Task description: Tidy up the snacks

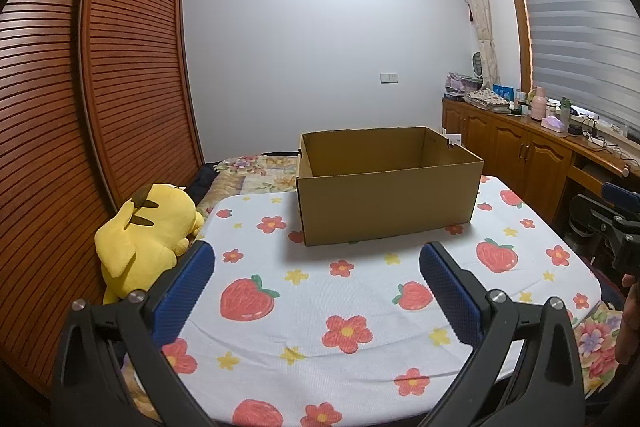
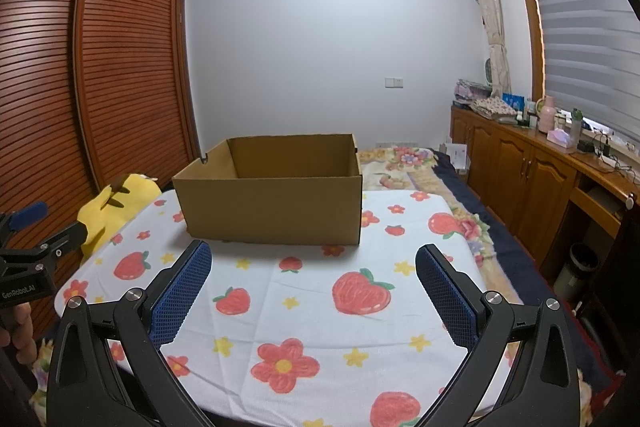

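An open brown cardboard box (image 1: 384, 201) (image 2: 272, 207) stands at the far side of a table covered by a white cloth printed with strawberries and flowers (image 1: 320, 307) (image 2: 312, 307). What shows of its inside looks empty. No snacks appear in either view. My left gripper (image 1: 316, 257) hovers open above the near part of the cloth, short of the box, with nothing between its blue pads. My right gripper (image 2: 314, 257) is likewise open and empty, and it also shows at the right edge of the left wrist view (image 1: 620, 215).
A yellow plush toy (image 1: 148, 231) (image 2: 116, 203) lies left of the table against the slatted wooden wardrobe (image 1: 100, 87). A bed with a floral quilt (image 2: 408, 167) lies behind the table. A wooden cabinet with clutter on top (image 2: 540, 163) runs along the right wall. A hand (image 2: 18, 331) holds the left gripper.
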### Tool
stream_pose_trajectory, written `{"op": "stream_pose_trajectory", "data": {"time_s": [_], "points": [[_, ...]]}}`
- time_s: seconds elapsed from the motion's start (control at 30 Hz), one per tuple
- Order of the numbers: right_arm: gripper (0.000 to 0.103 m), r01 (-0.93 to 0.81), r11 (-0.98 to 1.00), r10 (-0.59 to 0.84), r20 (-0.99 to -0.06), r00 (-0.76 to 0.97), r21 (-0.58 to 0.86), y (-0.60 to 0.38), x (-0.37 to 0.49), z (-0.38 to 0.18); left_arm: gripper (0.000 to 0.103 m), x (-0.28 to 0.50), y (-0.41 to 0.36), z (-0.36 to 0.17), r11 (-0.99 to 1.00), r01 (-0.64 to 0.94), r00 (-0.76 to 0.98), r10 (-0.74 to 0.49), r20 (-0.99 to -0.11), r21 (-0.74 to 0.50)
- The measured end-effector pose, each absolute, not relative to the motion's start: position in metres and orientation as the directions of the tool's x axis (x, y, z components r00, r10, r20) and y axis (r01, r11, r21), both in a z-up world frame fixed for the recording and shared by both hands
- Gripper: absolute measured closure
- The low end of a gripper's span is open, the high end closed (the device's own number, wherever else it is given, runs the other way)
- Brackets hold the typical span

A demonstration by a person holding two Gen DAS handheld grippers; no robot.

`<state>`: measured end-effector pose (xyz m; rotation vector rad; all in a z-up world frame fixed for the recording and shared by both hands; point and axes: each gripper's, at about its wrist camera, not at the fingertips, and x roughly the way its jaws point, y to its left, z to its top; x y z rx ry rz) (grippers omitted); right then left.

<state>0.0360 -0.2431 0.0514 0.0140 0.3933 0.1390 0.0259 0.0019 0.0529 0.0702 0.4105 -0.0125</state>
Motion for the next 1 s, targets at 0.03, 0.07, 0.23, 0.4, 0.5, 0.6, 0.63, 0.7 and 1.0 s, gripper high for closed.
{"op": "stream_pose_trajectory", "data": {"time_s": [0.03,0.07,0.23,0.4,0.5,0.6,0.63,0.7,1.0], "points": [[0.0,-0.132,0.99,0.138,-0.381,0.914,0.041,-0.2437,0.0361,0.0514,0.0,0.0259,0.0019,0.0529,0.997,0.026,0.917,0.002,-0.399,0.066],[0.0,-0.132,0.99,0.138,-0.381,0.914,0.041,-0.2435,0.0362,0.0515,0.0,0.0259,0.0019,0.0531,0.998,0.026,0.917,0.003,-0.399,0.066],[0.0,-0.132,0.99,0.137,-0.381,0.914,0.04,-0.2433,0.0361,0.0513,0.0,0.026,0.0025,0.054,0.998,0.026,0.917,0.001,-0.398,0.064],[0.0,-0.132,0.99,0.137,-0.382,0.914,0.042,-0.2433,0.0367,0.0515,0.0,0.0261,0.0029,0.0549,0.998,0.026,0.918,0.003,-0.396,0.066],[0.0,-0.132,0.99,0.138,-0.38,0.915,0.04,-0.2433,0.0363,0.0515,0.0,0.026,0.003,0.0553,0.998,0.025,0.919,0.003,-0.395,0.066],[0.0,-0.132,0.991,0.137,-0.38,0.915,0.039,-0.2436,0.0366,0.0514,0.0,0.0258,0.0032,0.056,0.998,0.026,0.919,0.002,-0.395,0.065],[0.0,-0.131,0.991,0.137,-0.381,0.915,0.04,-0.2433,0.0363,0.0514,0.0,0.0256,0.0032,0.0559,0.998,0.025,0.919,0.003,-0.395,0.066],[0.0,-0.131,0.991,0.137,-0.381,0.915,0.04,-0.2433,0.0362,0.0513,0.0,0.0256,0.0032,0.0558,0.998,0.025,0.919,0.003,-0.395,0.066],[0.0,-0.132,0.99,0.137,-0.381,0.915,0.041,-0.2434,0.0364,0.0513,0.0,0.0255,0.0031,0.0557,0.998,0.025,0.919,0.003,-0.394,0.066]]}}
